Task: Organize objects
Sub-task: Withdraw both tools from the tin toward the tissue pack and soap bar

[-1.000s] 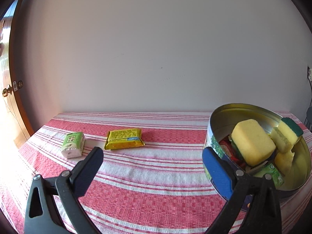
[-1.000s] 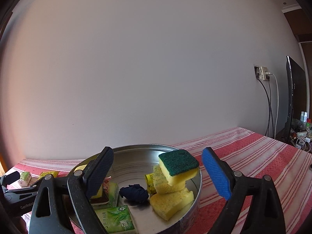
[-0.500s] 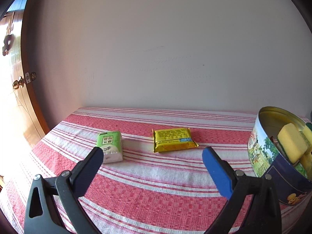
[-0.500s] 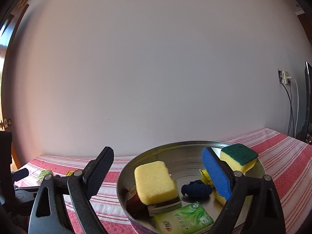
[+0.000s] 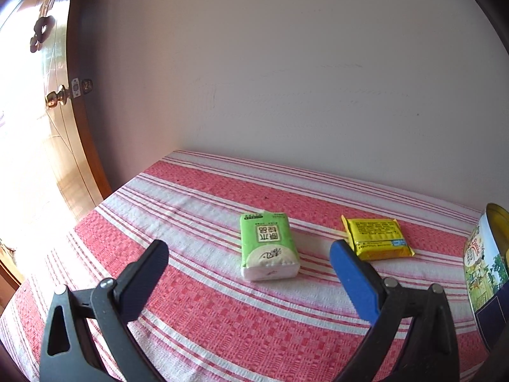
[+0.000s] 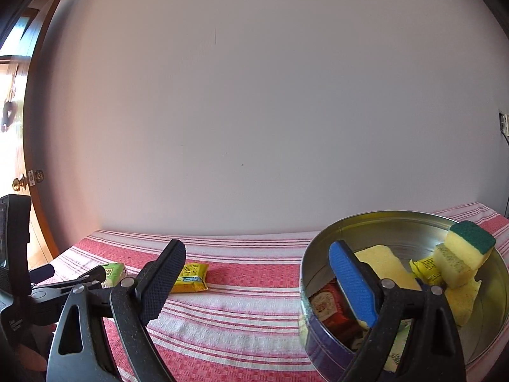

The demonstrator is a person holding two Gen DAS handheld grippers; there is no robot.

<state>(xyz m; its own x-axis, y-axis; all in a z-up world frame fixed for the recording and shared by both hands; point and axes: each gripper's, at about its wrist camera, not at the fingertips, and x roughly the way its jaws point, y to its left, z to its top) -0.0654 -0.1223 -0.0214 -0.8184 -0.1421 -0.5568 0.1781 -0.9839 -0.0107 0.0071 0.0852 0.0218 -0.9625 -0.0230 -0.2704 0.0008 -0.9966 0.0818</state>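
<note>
Tissue pack point(image 5: 268, 248) left of snack packet point(image 5: 377, 238) on tablecloth point(image 5: 222, 302), sponge-filled tin point(image 6: 413, 232) far right.

The surface point(image 5: 222, 312) wears a red-and-white striped woven cloth. A green-and-white tissue pack point(image 5: 268, 250) and a yellow packet point(image 5: 377, 237) with a blue band lie on it. The tin point(image 6: 321, 350) is silver inside, seemingly dark blue outside, holding yellow sponges point(image 6: 467, 248), one green-topped.

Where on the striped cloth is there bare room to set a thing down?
Bare cloth lies in front of the green tissue pack, and left of it toward the door. Between the yellow packet and the tin is narrower. The tin is crowded with sponges.
</note>
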